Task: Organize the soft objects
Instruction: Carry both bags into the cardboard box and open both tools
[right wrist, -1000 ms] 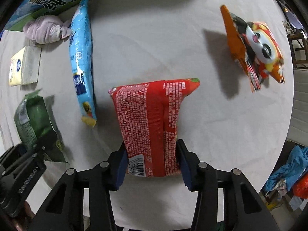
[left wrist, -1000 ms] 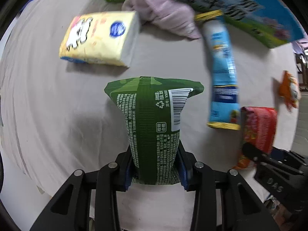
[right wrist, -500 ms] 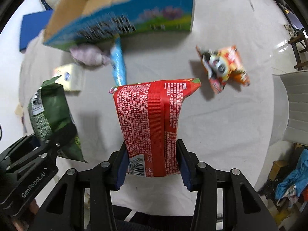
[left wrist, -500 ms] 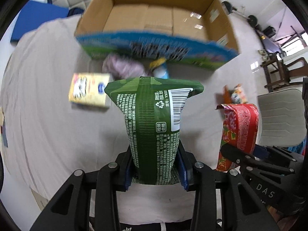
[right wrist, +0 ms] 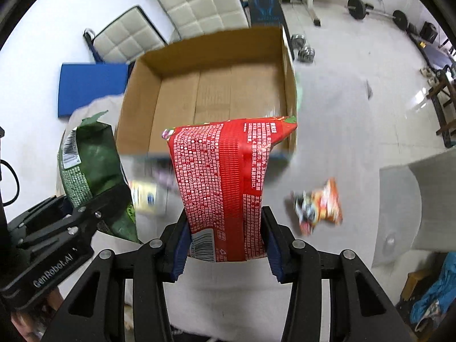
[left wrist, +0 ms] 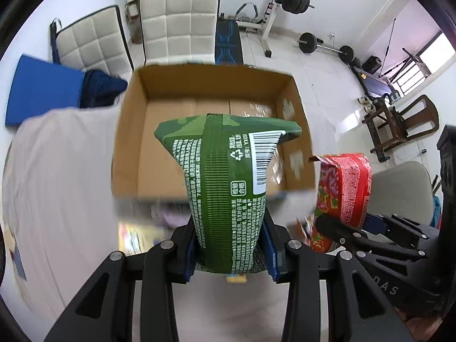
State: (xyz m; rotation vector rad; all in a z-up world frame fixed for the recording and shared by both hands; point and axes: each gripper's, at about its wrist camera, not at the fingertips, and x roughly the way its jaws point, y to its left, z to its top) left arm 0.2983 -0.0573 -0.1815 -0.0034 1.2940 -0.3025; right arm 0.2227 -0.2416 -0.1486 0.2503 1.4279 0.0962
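Observation:
My left gripper is shut on a green snack bag and holds it up in front of an open cardboard box. My right gripper is shut on a red snack bag, raised before the same box, which looks empty inside. The red bag also shows at the right of the left wrist view. The green bag shows at the left of the right wrist view. Both bags hang above the table.
On the cloth-covered table lie an orange snack bag, a yellow tissue pack and a pink cloth, blurred. Padded chairs, a blue mat and weights stand behind the box.
Both grippers have lifted their bags off the table and tilted up toward the box. The box interior has come into view; the table items have dropped low in both views.

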